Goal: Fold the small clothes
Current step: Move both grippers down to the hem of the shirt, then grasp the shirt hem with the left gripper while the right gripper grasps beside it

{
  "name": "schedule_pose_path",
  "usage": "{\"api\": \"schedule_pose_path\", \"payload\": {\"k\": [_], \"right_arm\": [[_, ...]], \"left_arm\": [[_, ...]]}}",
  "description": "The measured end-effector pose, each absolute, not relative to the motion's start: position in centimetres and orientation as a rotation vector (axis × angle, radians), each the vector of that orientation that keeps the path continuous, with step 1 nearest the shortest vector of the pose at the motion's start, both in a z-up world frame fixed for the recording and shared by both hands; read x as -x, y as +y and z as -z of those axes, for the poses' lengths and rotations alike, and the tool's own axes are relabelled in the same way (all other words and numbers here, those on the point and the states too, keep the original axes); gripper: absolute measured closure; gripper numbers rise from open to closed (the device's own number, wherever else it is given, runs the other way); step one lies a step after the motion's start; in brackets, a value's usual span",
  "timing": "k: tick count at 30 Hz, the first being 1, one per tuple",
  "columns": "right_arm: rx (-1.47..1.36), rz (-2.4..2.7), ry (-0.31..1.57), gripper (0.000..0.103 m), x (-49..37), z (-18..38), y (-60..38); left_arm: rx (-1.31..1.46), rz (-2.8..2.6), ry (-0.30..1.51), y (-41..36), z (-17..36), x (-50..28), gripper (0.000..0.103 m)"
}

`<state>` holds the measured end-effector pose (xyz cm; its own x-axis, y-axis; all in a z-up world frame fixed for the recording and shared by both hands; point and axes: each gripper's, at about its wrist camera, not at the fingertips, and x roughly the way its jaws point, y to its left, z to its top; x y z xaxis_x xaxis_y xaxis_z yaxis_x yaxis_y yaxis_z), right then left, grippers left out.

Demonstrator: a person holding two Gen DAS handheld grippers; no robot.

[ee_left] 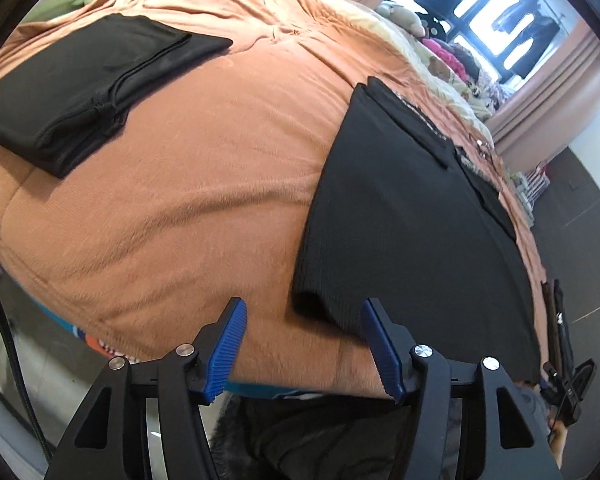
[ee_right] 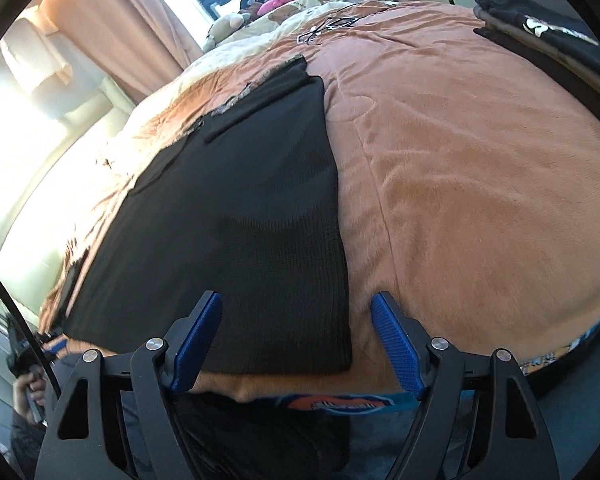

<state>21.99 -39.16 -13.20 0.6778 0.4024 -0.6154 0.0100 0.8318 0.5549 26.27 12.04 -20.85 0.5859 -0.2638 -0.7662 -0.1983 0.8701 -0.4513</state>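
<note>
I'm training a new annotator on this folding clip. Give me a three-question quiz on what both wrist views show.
1. True or false: the left gripper is clamped on the ribbed garment.
2. What does the garment lie on? A) bare floor B) orange blanket C) wooden table
3. Fill in: in the left wrist view, the folded black cloth lies ____ from the ribbed garment.

Key
1. False: its jaws stand open over the near corner, as do the right gripper jaws over the near hem.
2. B
3. apart, with bare blanket between them
</note>
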Motion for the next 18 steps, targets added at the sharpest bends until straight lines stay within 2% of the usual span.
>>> {"api": "schedule_pose_path", "payload": {"k": [5,8,13,17,18], "right_arm": [[-0.627,-0.248,0.805,0.027,-22.8,14.0,-39.8],[-0.648,-0.236,0.808,0.031,-23.3,14.5,-39.7],[-0.634,-0.197,0.843,0.033,-24.9,14.1,-39.9],[-0.639,-0.17,0.876,0.035,-24.9,13.8,-39.5],[-0.641,-0.169,0.881,0.035,-24.9,13.6,-39.3]], "left_arm": [[0.58,0.055,0.973,12.3,21.1,-27.4,0.042],[0.632,0.073,0.98,12.2,21.4,-28.0,0.045],[0.787,0.11,0.991,13.0,22.1,-28.2,0.056],[0.806,0.118,1.001,12.9,22.2,-28.5,0.06],[0.821,0.117,1.005,13.1,22.3,-28.5,0.065]]}}
